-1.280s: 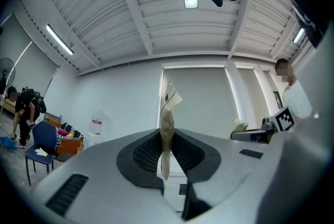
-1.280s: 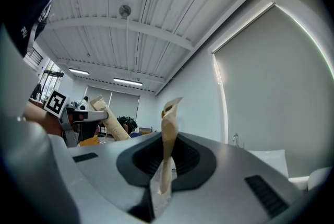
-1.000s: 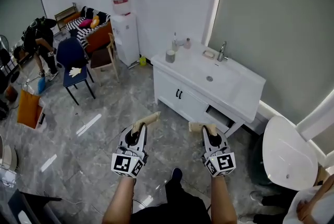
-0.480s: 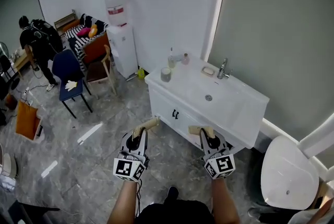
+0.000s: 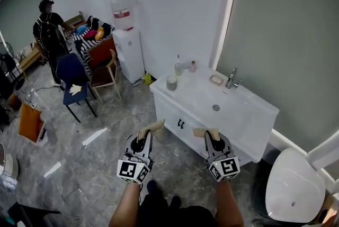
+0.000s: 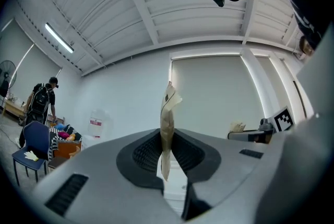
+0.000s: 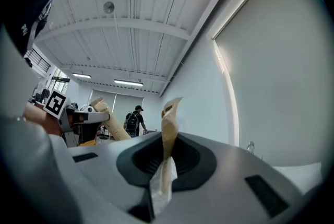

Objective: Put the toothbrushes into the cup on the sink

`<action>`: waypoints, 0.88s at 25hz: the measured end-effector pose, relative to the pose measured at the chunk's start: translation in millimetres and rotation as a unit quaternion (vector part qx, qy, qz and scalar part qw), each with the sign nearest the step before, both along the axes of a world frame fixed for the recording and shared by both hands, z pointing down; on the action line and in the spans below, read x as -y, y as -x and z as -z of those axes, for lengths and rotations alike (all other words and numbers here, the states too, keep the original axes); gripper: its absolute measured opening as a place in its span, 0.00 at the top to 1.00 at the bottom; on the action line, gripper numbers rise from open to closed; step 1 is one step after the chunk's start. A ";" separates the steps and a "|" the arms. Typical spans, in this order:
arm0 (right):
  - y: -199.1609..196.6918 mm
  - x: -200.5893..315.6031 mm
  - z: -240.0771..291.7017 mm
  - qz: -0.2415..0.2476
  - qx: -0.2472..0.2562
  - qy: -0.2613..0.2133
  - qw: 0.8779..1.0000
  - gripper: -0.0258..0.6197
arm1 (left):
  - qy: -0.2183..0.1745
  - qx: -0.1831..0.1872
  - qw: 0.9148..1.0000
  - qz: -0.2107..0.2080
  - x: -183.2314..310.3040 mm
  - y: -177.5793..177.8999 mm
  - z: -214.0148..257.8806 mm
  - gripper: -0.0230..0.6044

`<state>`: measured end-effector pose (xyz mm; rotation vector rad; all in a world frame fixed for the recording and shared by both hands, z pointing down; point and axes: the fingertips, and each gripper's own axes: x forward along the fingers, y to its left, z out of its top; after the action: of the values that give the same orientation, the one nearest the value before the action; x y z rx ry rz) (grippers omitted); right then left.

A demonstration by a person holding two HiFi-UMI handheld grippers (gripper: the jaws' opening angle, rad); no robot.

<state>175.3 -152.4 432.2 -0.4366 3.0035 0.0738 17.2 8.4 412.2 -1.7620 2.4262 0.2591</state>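
Short of the white sink cabinet [image 5: 169, 109], on a grey marbled floor [image 5: 100, 157], a person held two grippers side by side, each clamped tight on one paper-wrapped toothbrush. The left gripper [image 5: 143, 136] pinched the left toothbrush [image 5: 153, 126] and the right gripper [image 5: 212, 136] pinched the right toothbrush [image 5: 204, 132], both wrappers pointing toward the cabinet front. The single cup [image 5: 171, 83] stood on the counter's left corner, well apart from both toothbrushes, with only bare floor and the cabinet's edge lying between. Behind the cup stood at least two small bottles [image 5: 179, 65], and farther along the counter were one soap dish [image 5: 216, 80] and one faucet [image 5: 231, 78] at the basin. One water dispenser [image 5: 127, 35] stood against the wall left of the cabinet, beside two chairs, one blue [image 5: 71, 70] and one wooden [image 5: 106, 62]. One person with a backpack [image 5: 49, 33] stood beyond them, and one toilet [image 5: 294, 186] sat at lower right.
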 end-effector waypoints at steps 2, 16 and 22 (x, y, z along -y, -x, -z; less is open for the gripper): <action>7.9 5.3 -2.5 0.003 0.000 0.001 1.000 0.89 | 0.001 0.001 1.000 0.001 5.8 6.9 0.2 0.86; 94.1 52.9 -8.8 -0.017 0.001 -0.002 1.000 0.89 | -0.008 0.006 1.000 -0.025 66.5 94.4 -1.4 0.86; 158.1 74.2 -11.2 -0.040 -0.004 -0.001 0.999 0.89 | -0.001 0.002 0.999 -0.047 94.4 161.5 -3.9 0.86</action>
<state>17.2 -226.6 443.4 -0.5564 2.9934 0.0863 -144.3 -86.0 416.1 -1.8768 2.3425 0.2664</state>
